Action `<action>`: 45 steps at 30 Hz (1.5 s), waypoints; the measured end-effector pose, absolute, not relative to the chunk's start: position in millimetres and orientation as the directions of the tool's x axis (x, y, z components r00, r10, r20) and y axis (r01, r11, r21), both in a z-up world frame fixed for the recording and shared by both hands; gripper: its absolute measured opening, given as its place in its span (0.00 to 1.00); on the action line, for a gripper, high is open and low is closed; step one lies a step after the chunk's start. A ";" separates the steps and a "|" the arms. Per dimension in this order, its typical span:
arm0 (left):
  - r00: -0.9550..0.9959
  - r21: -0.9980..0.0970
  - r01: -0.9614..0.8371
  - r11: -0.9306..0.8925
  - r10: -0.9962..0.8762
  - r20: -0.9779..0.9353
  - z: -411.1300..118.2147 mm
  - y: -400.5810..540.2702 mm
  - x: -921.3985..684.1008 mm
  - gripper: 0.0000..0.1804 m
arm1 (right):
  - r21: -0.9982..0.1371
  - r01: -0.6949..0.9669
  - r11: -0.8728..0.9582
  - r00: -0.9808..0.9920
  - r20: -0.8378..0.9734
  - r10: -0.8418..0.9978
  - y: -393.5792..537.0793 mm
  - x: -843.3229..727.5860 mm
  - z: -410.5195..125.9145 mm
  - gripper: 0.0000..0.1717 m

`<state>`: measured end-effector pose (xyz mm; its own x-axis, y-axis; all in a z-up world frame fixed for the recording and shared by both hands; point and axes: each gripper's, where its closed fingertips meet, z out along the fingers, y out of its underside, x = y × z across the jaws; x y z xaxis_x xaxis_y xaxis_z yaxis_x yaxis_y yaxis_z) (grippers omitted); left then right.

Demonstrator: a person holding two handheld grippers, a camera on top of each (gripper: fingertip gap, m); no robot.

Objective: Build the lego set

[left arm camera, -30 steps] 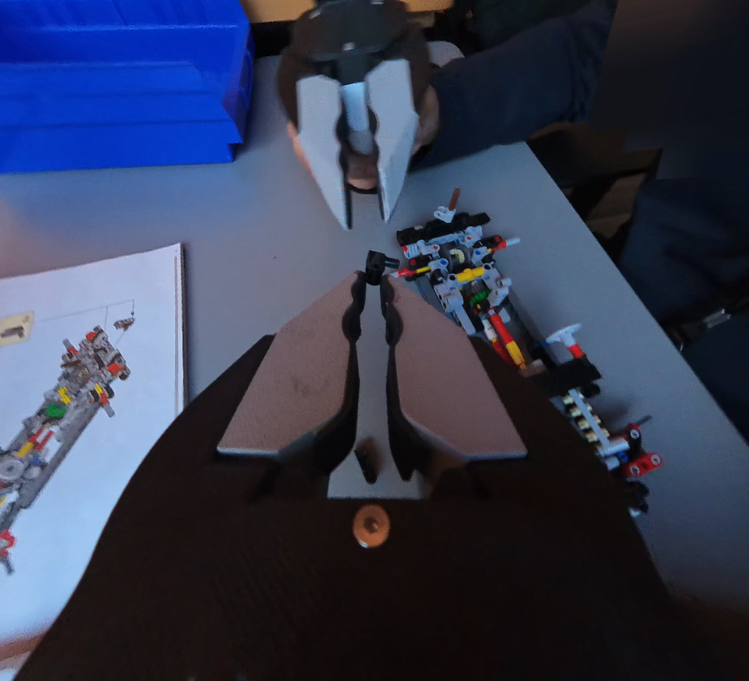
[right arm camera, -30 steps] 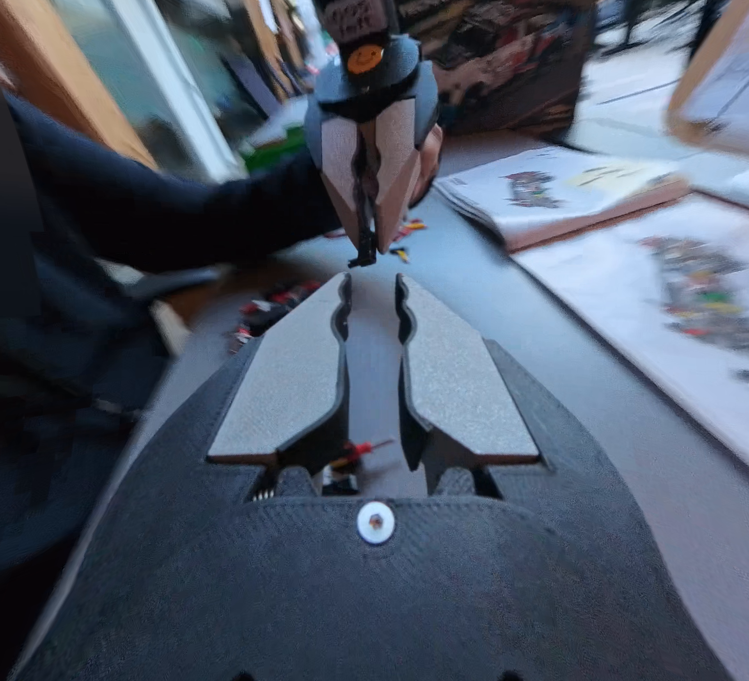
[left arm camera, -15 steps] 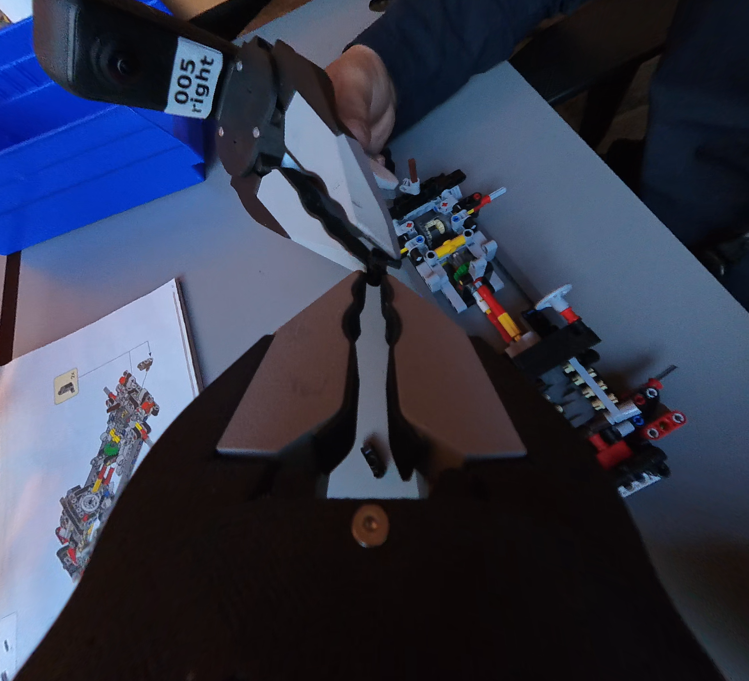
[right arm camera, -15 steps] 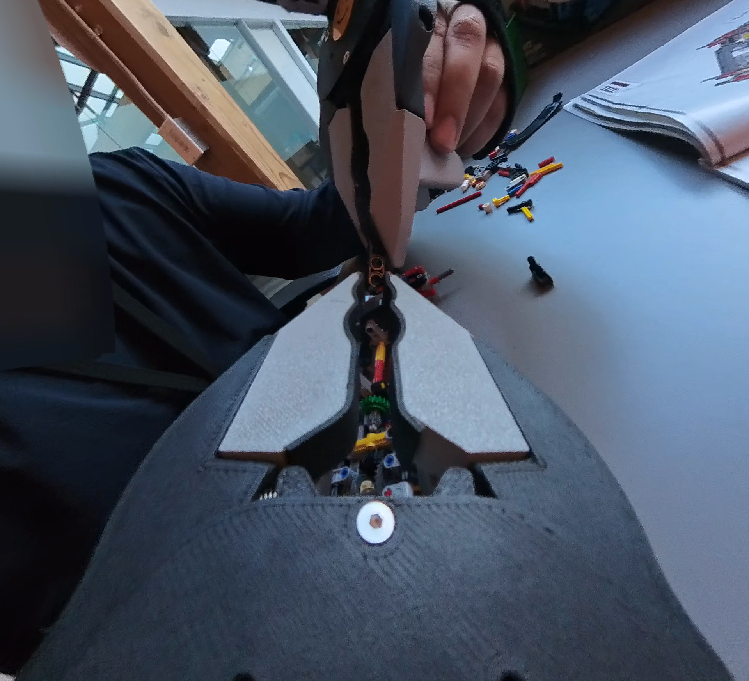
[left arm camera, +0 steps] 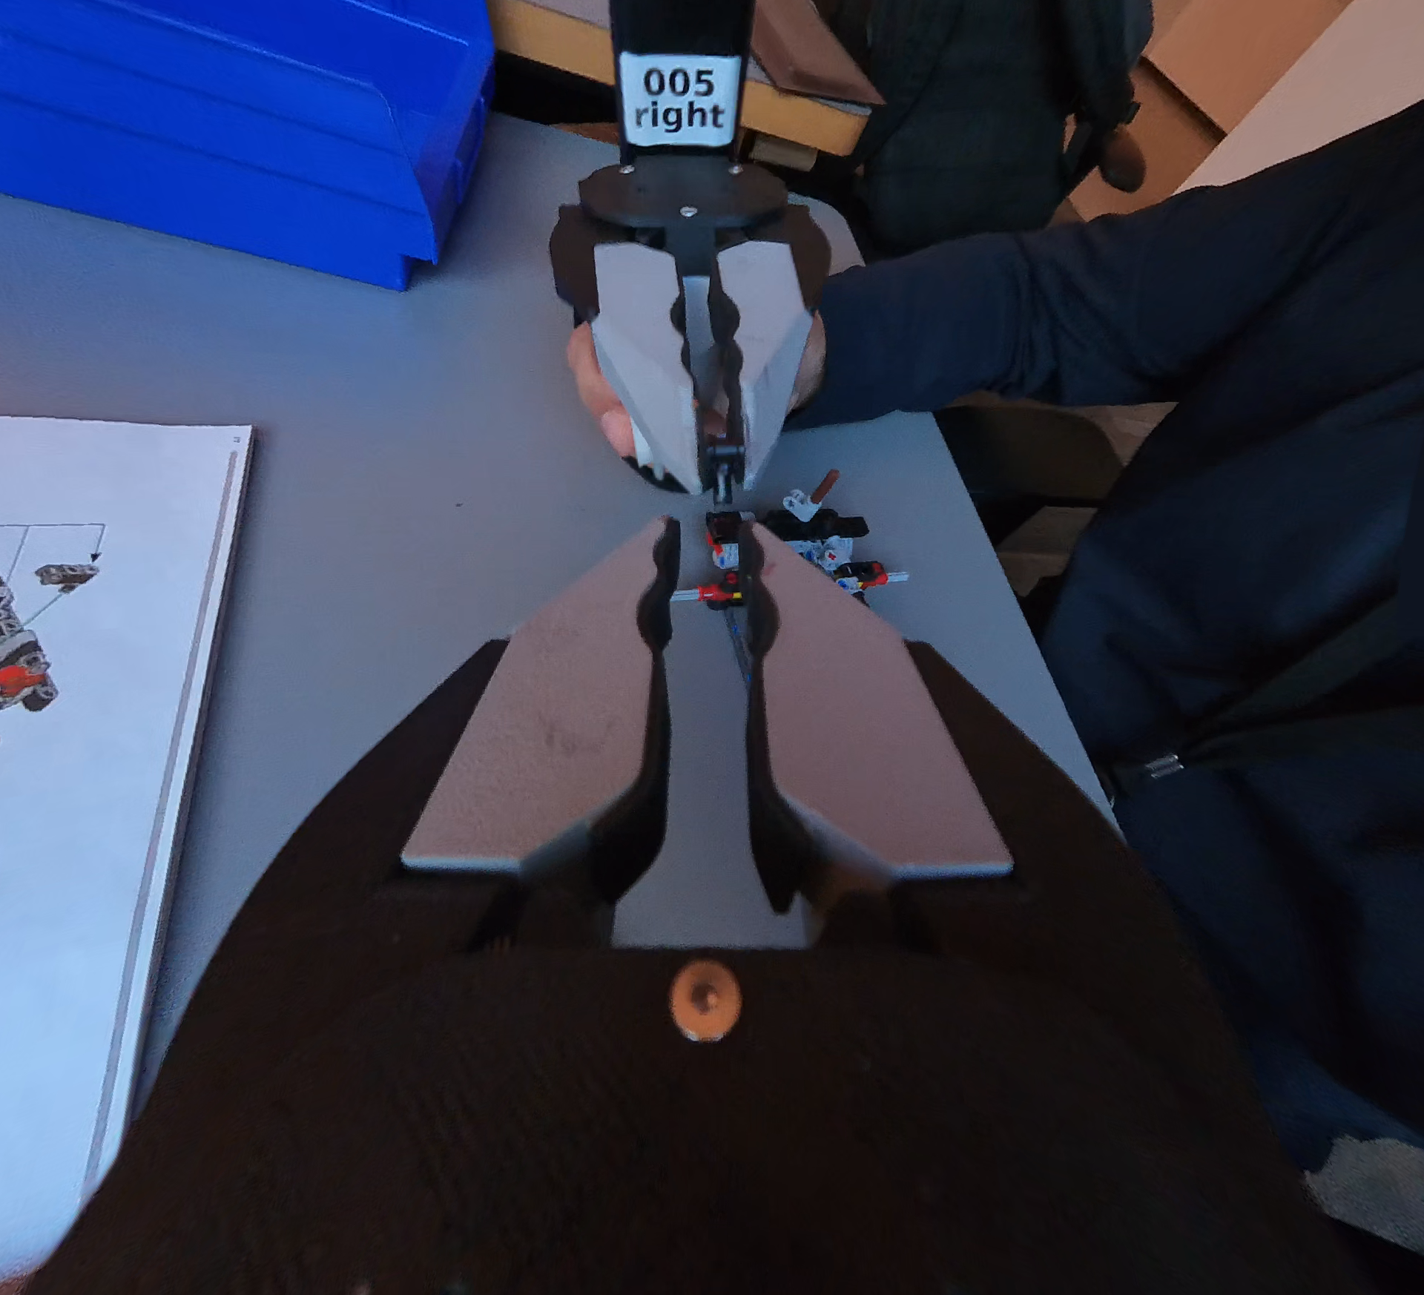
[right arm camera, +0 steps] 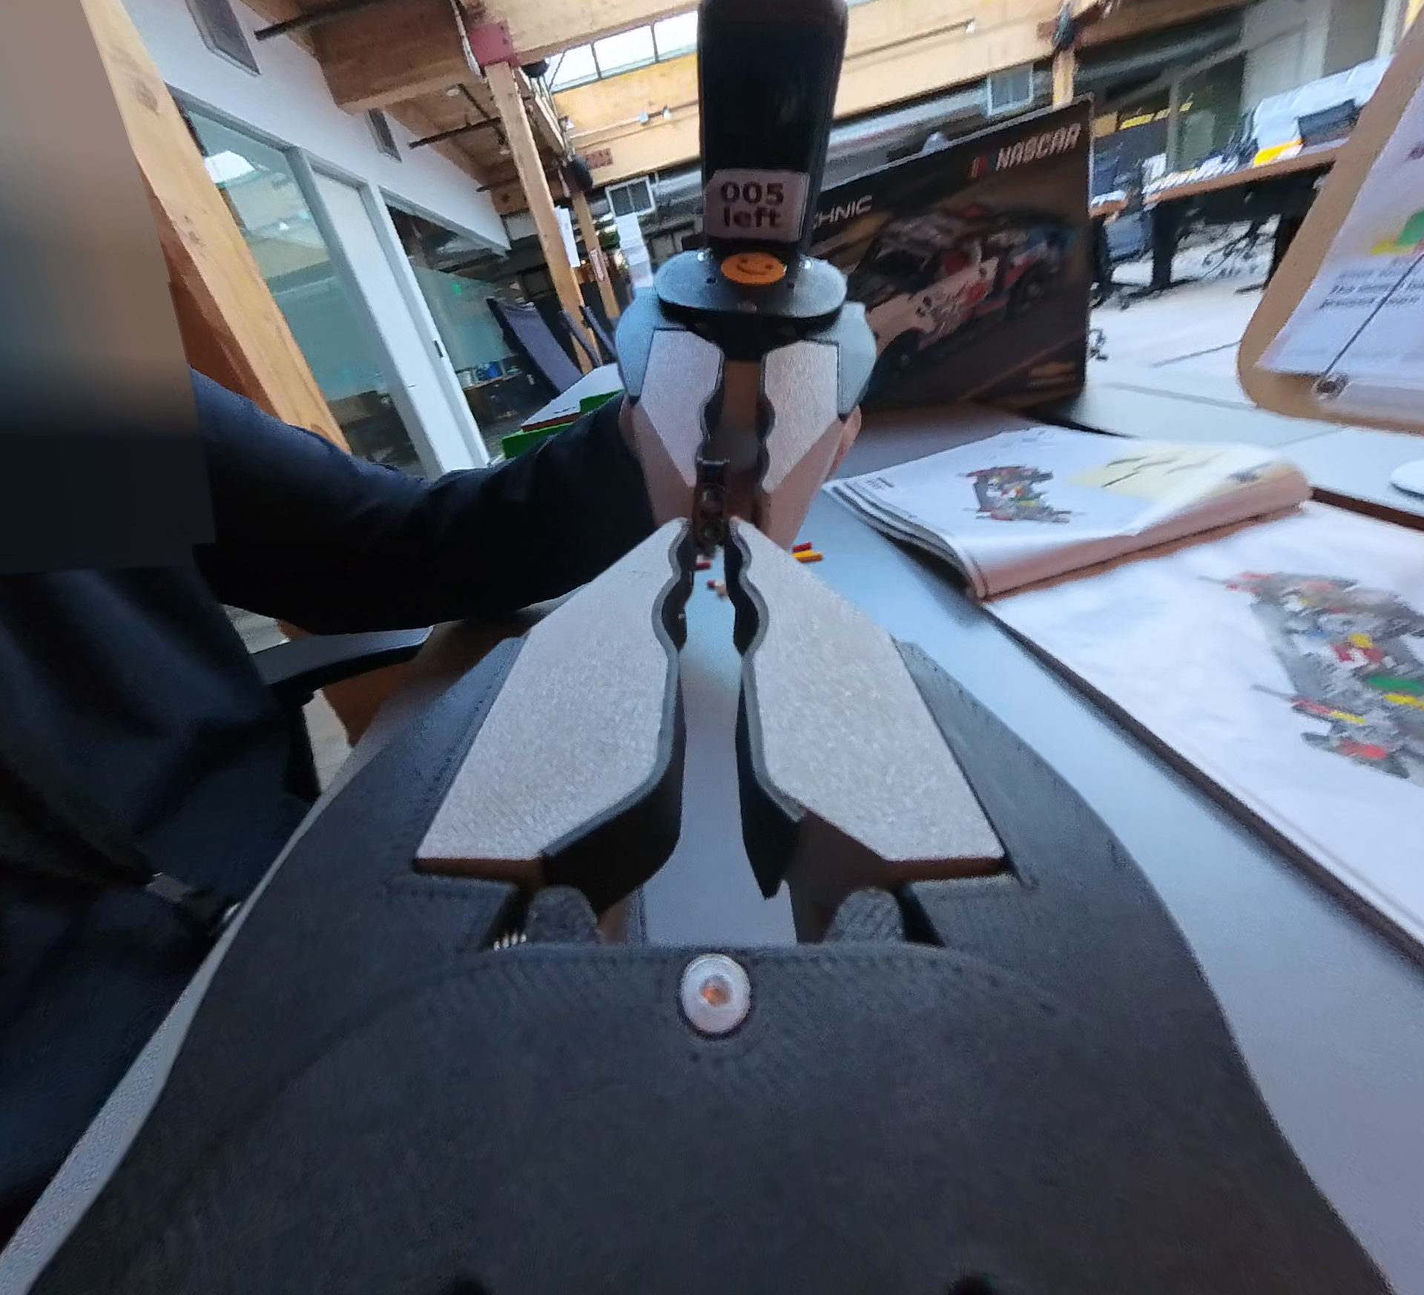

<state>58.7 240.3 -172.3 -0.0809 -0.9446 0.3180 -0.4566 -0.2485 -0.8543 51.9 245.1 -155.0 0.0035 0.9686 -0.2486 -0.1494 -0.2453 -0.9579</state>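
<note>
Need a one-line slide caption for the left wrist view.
Right gripper pinches a small black piece above the brick model; open left gripper faces it.

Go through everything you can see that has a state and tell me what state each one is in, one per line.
Left claw: open, fingers apart.
Right claw: shut on a small black piece at its tips.
Brick model: partly built, lying on the table.
Instruction booklet: open, lying flat.
Set box: standing upright behind the booklet.
</note>
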 end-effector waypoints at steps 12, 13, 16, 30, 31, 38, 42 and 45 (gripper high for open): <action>-0.128 -0.832 -0.394 -0.391 -0.873 0.471 -161.2 235.1 64.3 0.05 | -0.975 -0.186 -0.120 0.030 -0.128 0.991 243.3 53.4 -153.3 0.02; -0.130 -0.826 -0.394 -0.402 -0.866 0.484 -161.4 234.7 64.6 0.06 | -0.978 -0.182 -0.106 0.035 -0.114 0.993 243.1 53.5 -153.8 0.03; -0.122 -0.808 -0.387 -0.445 -0.844 0.523 -162.7 236.5 65.7 0.04 | -0.984 -0.172 -0.053 0.058 -0.063 0.996 243.2 54.0 -154.5 0.03; -0.197 -0.784 -0.319 -0.533 -0.772 0.605 -157.8 235.3 70.6 0.01 | -0.972 -0.227 -0.063 0.023 -0.070 0.997 240.3 58.7 -148.1 0.02; -0.189 -0.788 -0.314 -0.530 -0.778 0.599 -158.0 236.9 71.2 0.01 | -0.972 -0.225 -0.062 0.030 -0.071 0.997 241.6 59.3 -148.2 0.02; -0.056 -0.814 -0.401 -0.421 -0.875 0.480 -174.6 244.7 68.9 0.00 | -0.990 -0.109 -0.084 0.067 -0.091 0.994 249.9 57.7 -165.1 0.04; 0.036 -0.796 -0.500 -0.342 -0.926 0.375 -190.6 249.5 65.6 0.00 | -0.996 -0.053 -0.068 0.087 -0.073 0.994 251.8 58.5 -170.5 0.07; 0.076 -0.774 -0.570 -0.277 -0.955 0.286 -200.9 250.6 64.1 0.01 | -0.998 0.017 -0.056 0.109 -0.053 0.993 253.2 60.5 -176.9 0.05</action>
<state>64.1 250.6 -200.9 0.0760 -0.9552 0.2861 -0.5700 -0.2770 -0.7736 60.5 253.2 -176.9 0.1090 0.9926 -0.0534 0.0168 -0.0555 -0.9983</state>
